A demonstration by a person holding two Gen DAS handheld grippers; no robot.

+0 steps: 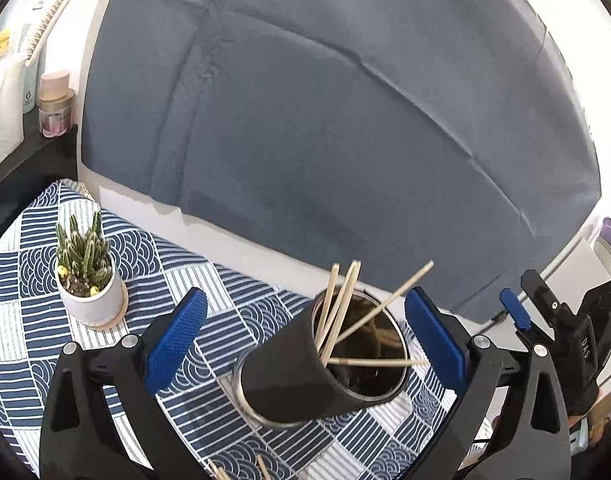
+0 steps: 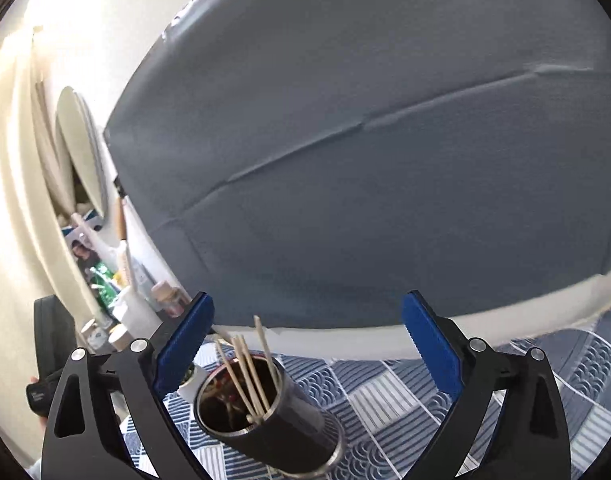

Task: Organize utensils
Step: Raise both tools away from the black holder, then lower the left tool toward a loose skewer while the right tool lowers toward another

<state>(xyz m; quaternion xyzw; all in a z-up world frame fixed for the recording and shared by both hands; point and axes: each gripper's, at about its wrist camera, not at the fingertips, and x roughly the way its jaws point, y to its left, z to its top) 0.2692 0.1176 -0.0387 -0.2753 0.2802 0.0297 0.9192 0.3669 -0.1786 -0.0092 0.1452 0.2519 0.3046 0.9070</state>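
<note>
Two loose chopsticks (image 1: 241, 470) poking in at the near edge of the left wrist view, lying on the blue-and-white patterned tablecloth (image 1: 29, 280). Left gripper (image 1: 305, 334) spread wide, blue pads either side of the holder, touching nothing, holding nothing. Far left on the cloth, potted cactus (image 1: 85, 280) in a white pot, upright, well apart from the holder. Further left and beyond the cloth, small glass jar (image 1: 56, 104) with a pale lid on a dark ledge, beside white bottles. Centre, black cylindrical utensil holder (image 1: 305, 372) with a metal rim, standing on the cloth between the open fingers, looking tilted through the fisheye. Bundle of wooden chopsticks (image 1: 341, 312) inside, fanned out, one lying almost flat across the rim. Grey-blue upholstered panel (image 1: 325, 120) filling the far side. Far right, right gripper (image 1: 517, 312) seen partly, well apart from the holder.

Right wrist view: right gripper (image 2: 307, 346) also gaping wide, nothing between the pads. Same holder (image 2: 273, 416) low and left of centre, chopsticks (image 2: 245, 376) sticking up from it, left blue pad just beside them without contact.
</note>
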